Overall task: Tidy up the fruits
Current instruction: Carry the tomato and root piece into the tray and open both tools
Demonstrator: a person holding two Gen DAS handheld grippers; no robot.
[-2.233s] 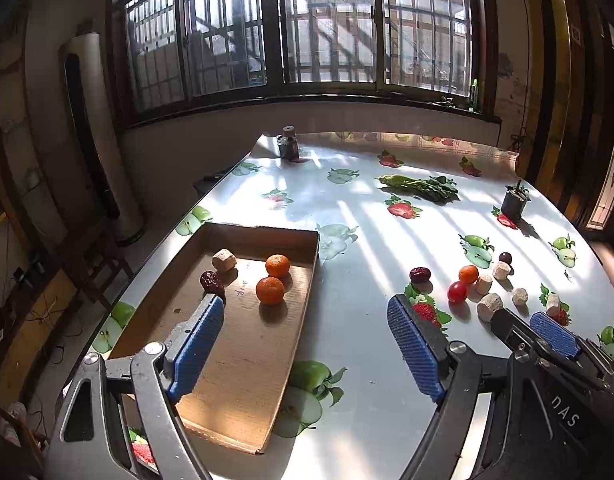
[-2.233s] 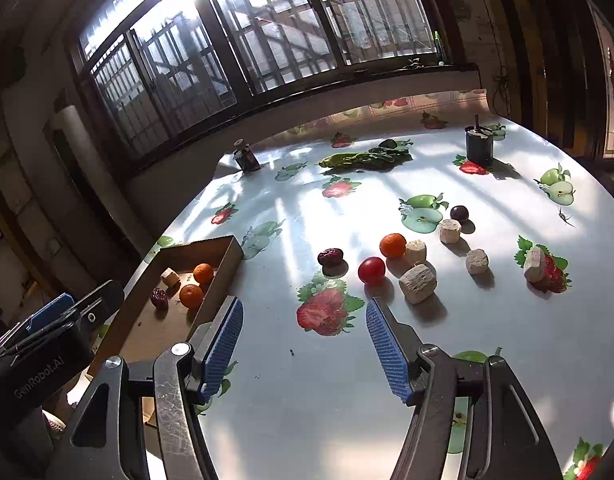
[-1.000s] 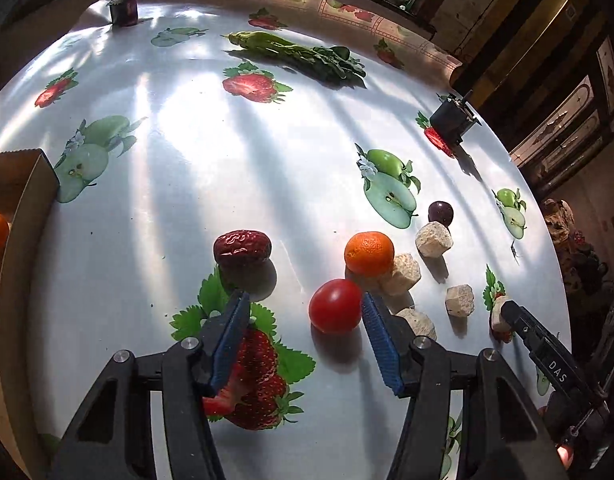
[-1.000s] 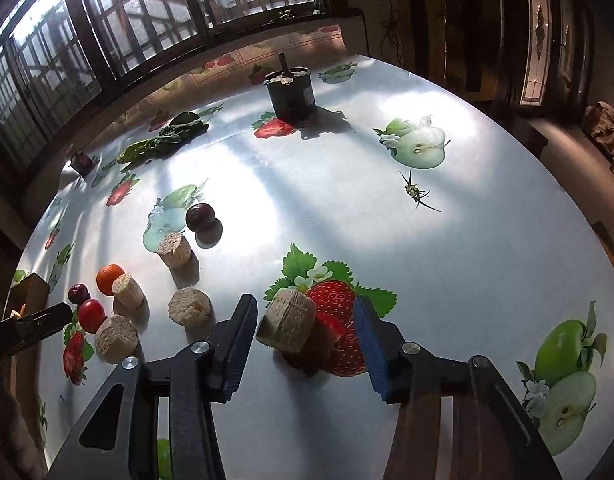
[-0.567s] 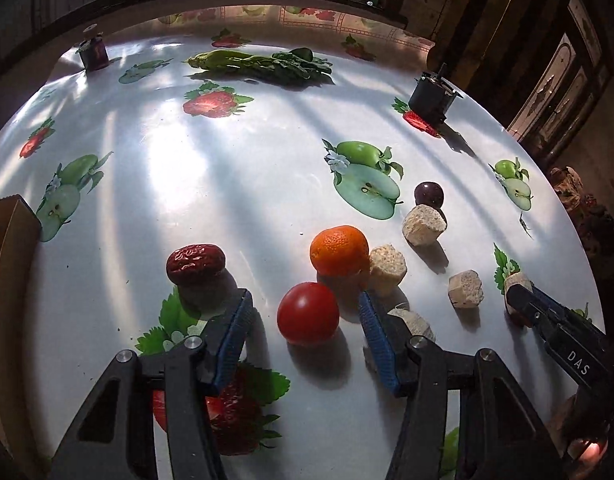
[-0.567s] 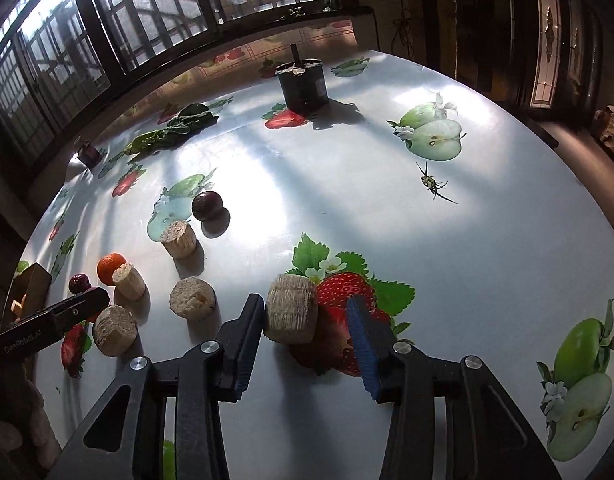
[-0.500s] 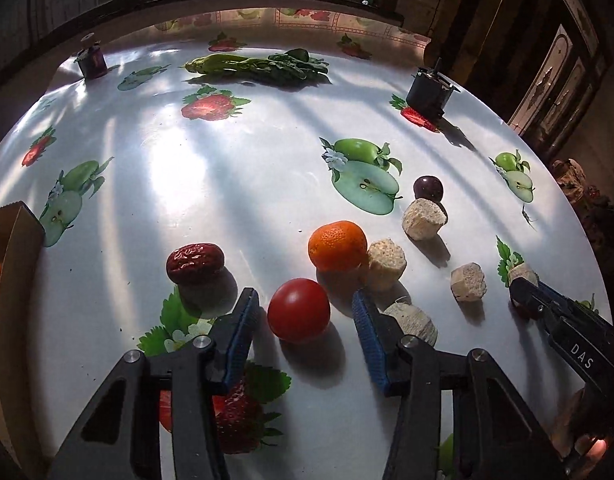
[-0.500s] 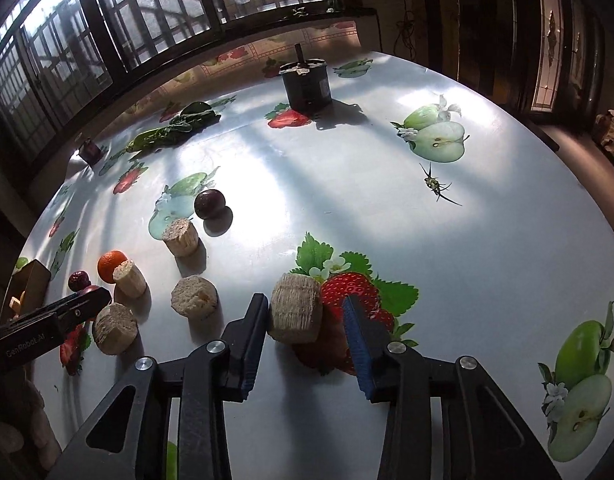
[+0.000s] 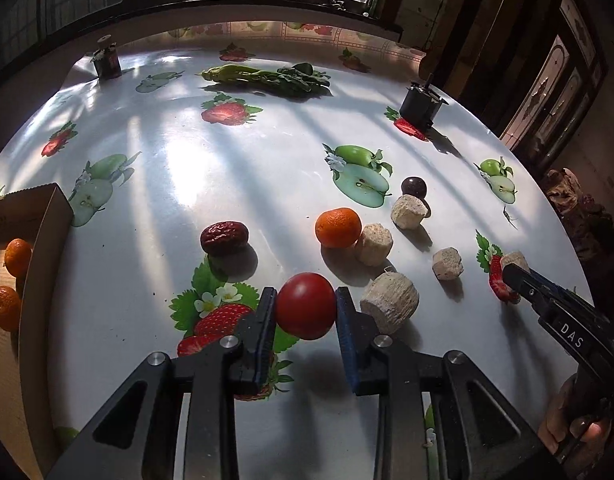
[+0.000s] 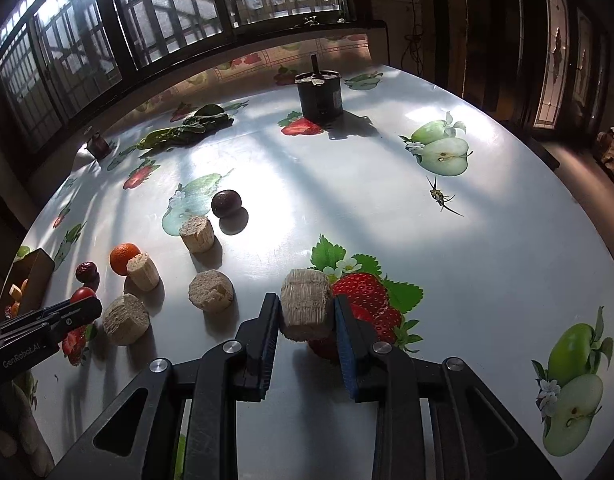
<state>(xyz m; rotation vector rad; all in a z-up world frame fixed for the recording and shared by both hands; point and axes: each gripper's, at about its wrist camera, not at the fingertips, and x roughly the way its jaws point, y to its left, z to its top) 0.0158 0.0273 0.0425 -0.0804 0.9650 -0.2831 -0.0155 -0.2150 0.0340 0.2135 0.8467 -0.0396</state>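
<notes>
A round table (image 9: 267, 168) covered in glossy white oilcloth printed with strawberries and apples stands below barred windows, with sun falling in stripes across it. At its left edge sits a cardboard box (image 9: 47, 240) with small oranges (image 9: 17, 252) inside.

The left gripper (image 9: 305, 306) is closed on a red tomato (image 9: 305, 306), both blue pads pressed against its sides. Beyond it lie a red date (image 9: 224, 238), an orange (image 9: 338, 227) touching a pale cork-like chunk (image 9: 374, 244), and a dark plum (image 9: 413, 187) beside another chunk (image 9: 406, 211). A larger chunk (image 9: 390, 303) sits just right of the gripper.

The right gripper (image 10: 307, 310) clamps a tan fibrous chunk (image 10: 306, 304) over a printed strawberry. In the left wrist view its side reads "DAS" (image 9: 571, 334); in the right wrist view the other tool carries "GenRobot.AI" (image 10: 22, 356).

Farther back are leafy greens (image 9: 267, 78), a small dark jar (image 9: 107, 58) and a black pot (image 10: 320, 94).
</notes>
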